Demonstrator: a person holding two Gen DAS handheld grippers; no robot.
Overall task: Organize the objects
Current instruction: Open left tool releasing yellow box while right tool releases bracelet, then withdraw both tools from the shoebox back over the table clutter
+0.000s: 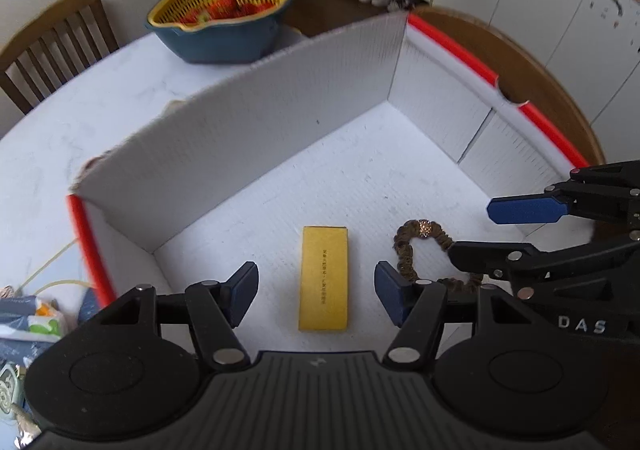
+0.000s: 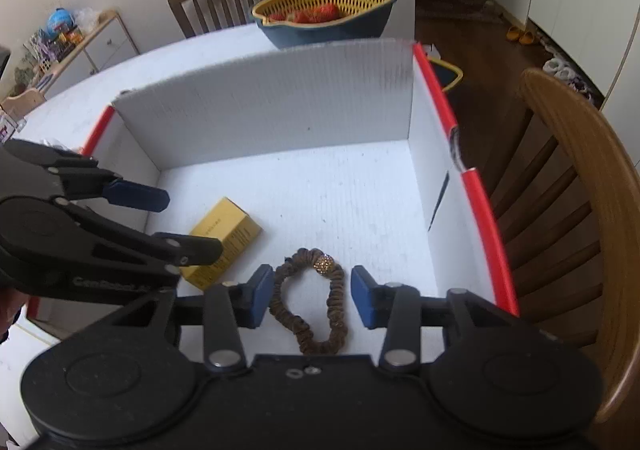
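A small yellow box (image 1: 323, 278) (image 2: 224, 234) lies flat on the floor of a white corrugated box (image 1: 260, 129) (image 2: 280, 101) with red rims. My left gripper (image 1: 316, 290) (image 2: 192, 226) hovers over the yellow box, jaws open on either side of it without touching. A brown hair tie (image 1: 404, 250) (image 2: 336, 302) with a gold bead lies to the right of the yellow box. My right gripper (image 2: 312, 296) (image 1: 472, 230) is open above the hair tie, with the loop between its blue pads and not pressed.
A blue bowl with a yellow strainer of strawberries (image 1: 224, 9) (image 2: 324, 9) stands on the white table (image 1: 80, 97) behind the box. Wooden chairs (image 1: 52, 41) (image 2: 580, 209) flank the table. Packets (image 1: 28, 318) lie left of the box.
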